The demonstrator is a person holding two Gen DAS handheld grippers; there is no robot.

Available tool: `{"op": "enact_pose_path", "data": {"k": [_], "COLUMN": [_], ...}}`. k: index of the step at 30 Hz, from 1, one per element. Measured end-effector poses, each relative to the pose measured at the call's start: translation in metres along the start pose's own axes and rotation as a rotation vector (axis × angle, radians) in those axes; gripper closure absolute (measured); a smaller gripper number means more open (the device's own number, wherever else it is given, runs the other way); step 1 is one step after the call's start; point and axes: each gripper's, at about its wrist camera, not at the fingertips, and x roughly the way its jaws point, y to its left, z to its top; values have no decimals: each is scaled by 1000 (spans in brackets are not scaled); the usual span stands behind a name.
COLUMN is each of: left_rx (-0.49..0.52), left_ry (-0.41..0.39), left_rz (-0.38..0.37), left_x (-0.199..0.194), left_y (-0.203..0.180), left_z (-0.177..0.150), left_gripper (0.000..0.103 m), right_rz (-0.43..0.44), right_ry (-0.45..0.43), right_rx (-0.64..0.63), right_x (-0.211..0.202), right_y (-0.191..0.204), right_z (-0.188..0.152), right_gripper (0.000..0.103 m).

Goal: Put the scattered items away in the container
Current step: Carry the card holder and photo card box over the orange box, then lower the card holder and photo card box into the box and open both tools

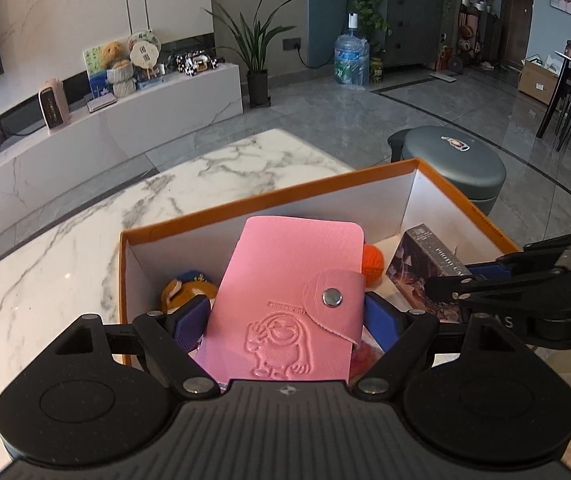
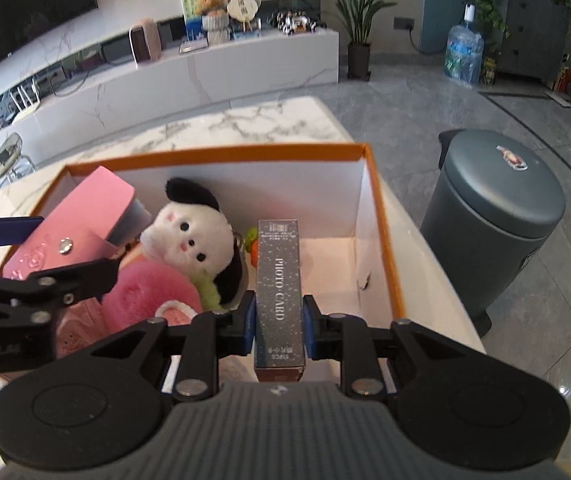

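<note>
An orange-rimmed cardboard box point(image 1: 269, 194) point(image 2: 385, 216) with white inner walls stands on the marble table. My left gripper point(image 1: 285, 320) is shut on a pink snap-button card holder point(image 1: 285, 300) and holds it over the box's left part; it also shows in the right wrist view point(image 2: 81, 216). My right gripper point(image 2: 277, 320) is shut on a dark speckled "PHOTO CARD" box point(image 2: 278, 292) over the box's right part; that box also shows in the left wrist view point(image 1: 425, 264). Inside lie a black-and-white plush point(image 2: 193, 236), a pink fluffy item point(image 2: 145, 300) and an orange ball point(image 1: 372, 260).
The marble table point(image 1: 85, 248) extends left and beyond the box. A grey lidded bin point(image 2: 497, 216) stands on the floor right of the table. A white TV bench point(image 2: 205, 68) with ornaments runs along the far wall.
</note>
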Motion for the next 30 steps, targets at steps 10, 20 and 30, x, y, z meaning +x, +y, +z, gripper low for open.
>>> {"op": "enact_pose_path", "data": {"k": [10,20,30], "left_rx": [-30,-39,-64], "left_ry": [8,5,52], "left_rz": [-34,-93,-177], "left_x": [3,0,20], "left_y": [6,-4,-27], "left_z": [-1,8,30], "left_gripper": [6,6,7], "right_rz": [-26,-54,-75], "right_ry": [99,75,-64], "right_rx": [-4,-5,63], "right_x": [27,11,-31], "right_y": [8,4,-12], "right_z": [1,-2,-12], "right_gripper": [78,79,77]}}
